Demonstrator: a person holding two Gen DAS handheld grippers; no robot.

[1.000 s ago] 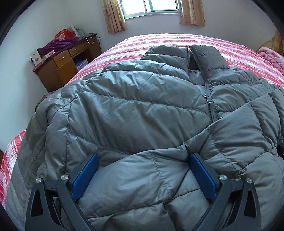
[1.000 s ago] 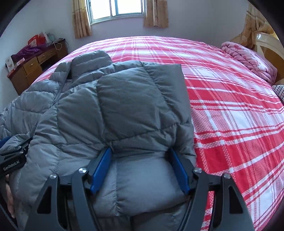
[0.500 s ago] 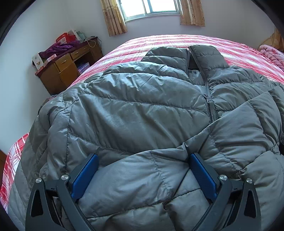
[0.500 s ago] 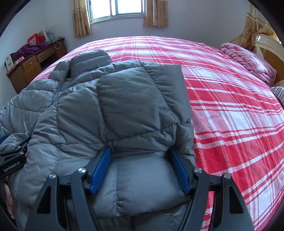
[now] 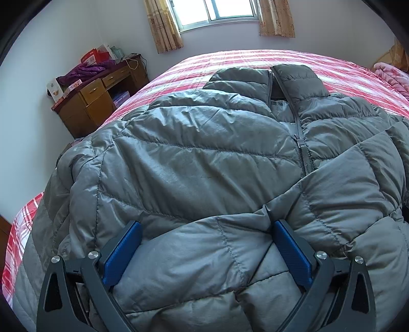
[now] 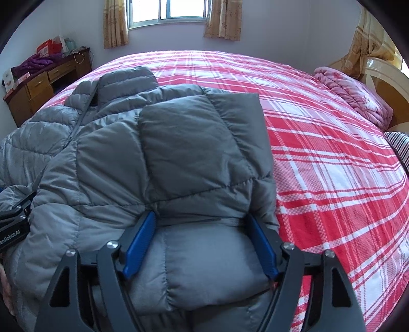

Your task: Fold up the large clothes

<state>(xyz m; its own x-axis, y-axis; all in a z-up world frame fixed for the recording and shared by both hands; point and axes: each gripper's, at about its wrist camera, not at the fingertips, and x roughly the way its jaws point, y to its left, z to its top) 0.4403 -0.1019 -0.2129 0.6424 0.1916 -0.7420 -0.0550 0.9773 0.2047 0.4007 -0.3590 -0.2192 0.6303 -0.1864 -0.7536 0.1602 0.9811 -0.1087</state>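
A grey puffer jacket [image 5: 209, 158] lay spread across a bed [image 6: 332, 158] covered in a red and white plaid sheet. The jacket sat on the side of the bed nearest a wooden desk [image 5: 97, 102], its collar toward the window [image 5: 225, 10] and its zip closed partway up.

The left gripper [image 5: 205, 229] pointed down at the jacket's near edge. Its blue pads [image 5: 122, 252] stood wide apart, with a thick fold of padded fabric bulging between them and pressing against both, so it was clamped on the jacket.

The right gripper [image 6: 200, 222] was at the jacket's other near corner, next to bare sheet. A sleeve or side panel was folded in over the jacket's body ahead of it. Its jaws had just been opening a little, yet a bunched fold of jacket still filled the gap and touched both pads [image 6: 139, 242].

A pink quilt [image 6: 355, 94] was heaped at the end of the bed far from the desk. Purple cloth [image 5: 87, 70] and boxes cluttered the desk.
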